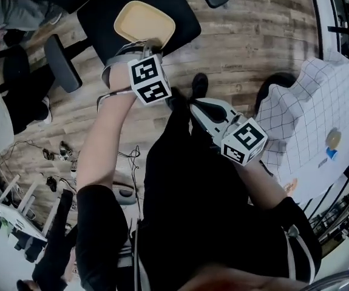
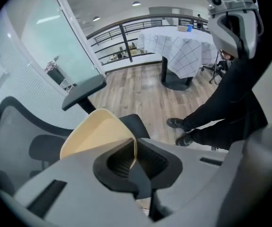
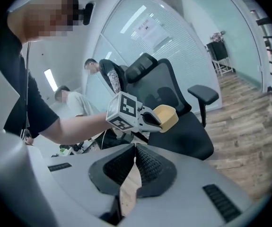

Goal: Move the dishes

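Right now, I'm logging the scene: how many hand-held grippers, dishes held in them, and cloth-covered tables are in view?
Hand-held grippers: 2, the left hand-held gripper and the right hand-held gripper
Held dishes: 1, the yellow dish, clamped by the left one
Tables: 1, the cloth-covered table
Total: 4

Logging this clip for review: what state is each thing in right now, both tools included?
Left tool: shut on the rim of the dish.
Right tool: shut, nothing between its jaws.
Dish: held in the air, nothing in it.
Chair: upright, seat under the dish.
Table: covered with a checked cloth.
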`<state>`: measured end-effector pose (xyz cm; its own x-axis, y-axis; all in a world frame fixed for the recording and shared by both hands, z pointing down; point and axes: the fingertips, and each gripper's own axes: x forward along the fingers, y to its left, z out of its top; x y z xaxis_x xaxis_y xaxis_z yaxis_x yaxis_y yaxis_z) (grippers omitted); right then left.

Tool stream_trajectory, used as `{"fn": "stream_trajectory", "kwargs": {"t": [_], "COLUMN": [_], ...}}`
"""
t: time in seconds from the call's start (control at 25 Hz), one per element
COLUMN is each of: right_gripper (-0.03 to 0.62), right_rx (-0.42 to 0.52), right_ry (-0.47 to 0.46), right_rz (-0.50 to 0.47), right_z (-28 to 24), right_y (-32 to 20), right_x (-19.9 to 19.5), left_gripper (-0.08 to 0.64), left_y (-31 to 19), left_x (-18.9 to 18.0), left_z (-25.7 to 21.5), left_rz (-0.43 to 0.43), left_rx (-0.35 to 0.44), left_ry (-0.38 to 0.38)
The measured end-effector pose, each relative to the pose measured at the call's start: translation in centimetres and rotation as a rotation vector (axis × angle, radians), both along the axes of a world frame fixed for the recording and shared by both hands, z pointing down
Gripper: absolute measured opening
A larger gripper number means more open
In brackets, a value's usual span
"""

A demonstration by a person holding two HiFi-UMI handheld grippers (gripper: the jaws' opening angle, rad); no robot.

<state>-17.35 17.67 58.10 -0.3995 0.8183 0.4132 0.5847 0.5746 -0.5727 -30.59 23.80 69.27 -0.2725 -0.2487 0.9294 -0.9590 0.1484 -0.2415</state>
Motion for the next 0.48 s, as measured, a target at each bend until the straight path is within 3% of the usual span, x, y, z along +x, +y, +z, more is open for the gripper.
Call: {"fn": "stream_trajectory", "kwargs": {"t": [0.24,0.48], "right_gripper": [0.021,0.021], "right_rx": [0.008,0.017], "right_ry": [-0.097,-0.195], "right_rz": [0.101,0.203], "right_z": [-7.1,-12.4], "right_y": [-3.6,-9.2], "right_x": [2.1,6.5], "left_gripper": [0.024,0.025], "left_y": [-5.6,-11.6], "left_x": [5.1,10.9], "left_z": [-7.9,-12.6], "left_rz": [0.164,0.253], "left_rx": [-0.026,-0.048], "left_ry": [-0.003,-0.003]}}
